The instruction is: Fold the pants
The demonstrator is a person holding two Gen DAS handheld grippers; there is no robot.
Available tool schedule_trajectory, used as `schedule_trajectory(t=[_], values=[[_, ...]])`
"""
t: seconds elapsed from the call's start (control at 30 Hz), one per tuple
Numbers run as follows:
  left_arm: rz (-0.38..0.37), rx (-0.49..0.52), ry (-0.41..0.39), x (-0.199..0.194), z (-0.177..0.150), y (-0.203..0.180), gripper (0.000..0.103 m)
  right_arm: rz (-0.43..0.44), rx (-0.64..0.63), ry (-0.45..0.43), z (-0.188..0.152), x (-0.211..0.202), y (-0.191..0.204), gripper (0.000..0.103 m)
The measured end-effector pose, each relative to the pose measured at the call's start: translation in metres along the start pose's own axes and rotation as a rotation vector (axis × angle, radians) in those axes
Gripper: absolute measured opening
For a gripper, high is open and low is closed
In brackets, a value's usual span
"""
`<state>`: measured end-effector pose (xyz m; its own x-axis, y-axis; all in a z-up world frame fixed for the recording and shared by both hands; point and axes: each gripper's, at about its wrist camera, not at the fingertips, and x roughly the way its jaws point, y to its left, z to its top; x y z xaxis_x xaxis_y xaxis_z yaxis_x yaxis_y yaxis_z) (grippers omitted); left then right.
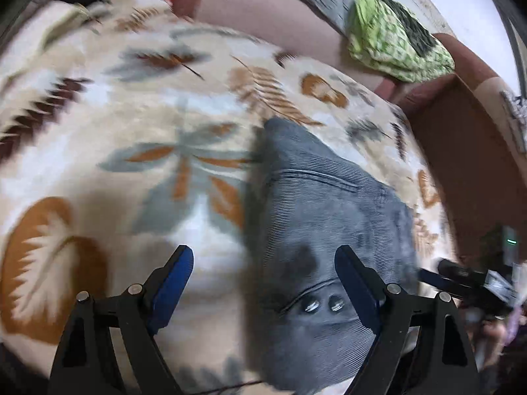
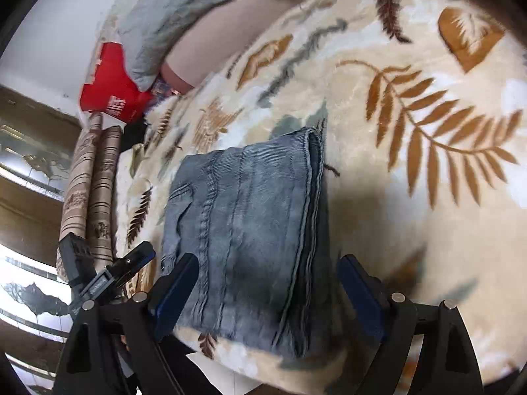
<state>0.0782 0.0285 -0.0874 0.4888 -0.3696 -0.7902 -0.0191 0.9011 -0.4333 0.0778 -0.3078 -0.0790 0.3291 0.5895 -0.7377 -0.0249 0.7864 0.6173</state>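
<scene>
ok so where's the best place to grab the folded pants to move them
Grip the stacked open edges of the folded pants, coming in low from the near right side. All layers end together there, so one pinch should catch the whole bundle without unfolding it.

Left wrist view: motion blur softens the leaf-print blanket (image 1: pixel 138 138), most strongly toward its far-left corner. The folded pants (image 1: pixel 329 217) run out of frame at the bottom edge, so their near end is cut off. Two small metal studs (image 1: pixel 322 304) on them are too smeared to identify. The right gripper (image 1: pixel 428 276) enters at the right edge — only one blue finger and part of its dark body show. The green cloth (image 1: pixel 392 36) beyond the bed's far edge is partly cropped.

Right wrist view: white lettering on the red box (image 2: pixel 112 92) is unreadable. The left gripper (image 2: pixel 131 263) appears only in part — its jaws are hidden.
</scene>
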Motion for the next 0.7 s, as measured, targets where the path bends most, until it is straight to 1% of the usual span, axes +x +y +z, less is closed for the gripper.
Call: schedule_trajectory(t=[0.03, 0.07, 0.1, 0.17, 0.2, 0.23, 0.27, 0.3, 0.33, 0.37, 0.4, 0.43, 0.5, 0.53, 0.57, 0.63, 0.7], values=[[-0.034, 0.003, 0.018, 0.006, 0.002, -0.002, 0.088, 0.006, 0.015, 0.027, 0.005, 0.009, -0.004, 0.089], [-0.057, -0.003, 0.035, 0.014, 0.003, -0.002, 0.088, 0.050, 0.042, 0.080, 0.010, 0.023, -0.010, 0.088], [-0.066, -0.015, 0.056, 0.022, 0.004, -0.002, 0.087, 0.071, 0.059, 0.102, 0.012, 0.032, -0.013, 0.088], [-0.099, -0.044, 0.101, 0.034, 0.003, 0.000, 0.086, 0.061, 0.045, 0.112, 0.015, 0.042, -0.014, 0.088], [-0.098, -0.040, 0.090, 0.034, 0.002, -0.001, 0.084, 0.062, 0.044, 0.108, 0.016, 0.042, -0.013, 0.086], [-0.082, -0.019, 0.081, 0.034, 0.001, -0.004, 0.079, 0.068, 0.050, 0.100, 0.015, 0.040, -0.012, 0.074], [-0.070, 0.000, 0.088, 0.036, 0.001, -0.008, 0.060, 0.081, 0.041, 0.102, 0.016, 0.041, -0.009, 0.064], [-0.066, 0.009, 0.098, 0.038, 0.000, -0.010, 0.046, 0.061, 0.024, 0.121, 0.016, 0.046, -0.007, 0.050], [-0.051, 0.013, 0.097, 0.038, -0.001, -0.011, 0.044, 0.030, 0.014, 0.129, 0.015, 0.049, -0.006, 0.044], [-0.044, 0.020, 0.093, 0.038, -0.001, -0.012, 0.039, 0.011, 0.000, 0.137, 0.015, 0.054, -0.006, 0.043], [-0.033, 0.033, 0.087, 0.037, -0.001, -0.014, 0.035, 0.007, 0.000, 0.137, 0.015, 0.056, -0.006, 0.041], [-0.022, 0.044, 0.080, 0.036, -0.002, -0.016, 0.033, 0.002, 0.000, 0.131, 0.016, 0.055, -0.005, 0.035], [-0.009, 0.067, 0.064, 0.029, -0.002, -0.016, 0.022, -0.036, -0.059, 0.104, 0.015, 0.050, 0.009, 0.026], [0.000, 0.088, 0.047, 0.024, -0.002, -0.020, 0.020, -0.059, -0.099, 0.086, 0.014, 0.046, 0.019, 0.023], [0.010, 0.116, 0.023, 0.017, -0.002, -0.026, 0.019, -0.065, -0.121, 0.070, 0.014, 0.041, 0.026, 0.021], [0.021, 0.158, -0.020, 0.002, 0.000, -0.034, 0.018, -0.054, -0.152, 0.028, 0.016, 0.027, 0.041, 0.020], [0.044, 0.198, -0.092, -0.017, 0.006, -0.040, 0.018, -0.046, -0.192, -0.008, 0.021, 0.016, 0.061, 0.019]])
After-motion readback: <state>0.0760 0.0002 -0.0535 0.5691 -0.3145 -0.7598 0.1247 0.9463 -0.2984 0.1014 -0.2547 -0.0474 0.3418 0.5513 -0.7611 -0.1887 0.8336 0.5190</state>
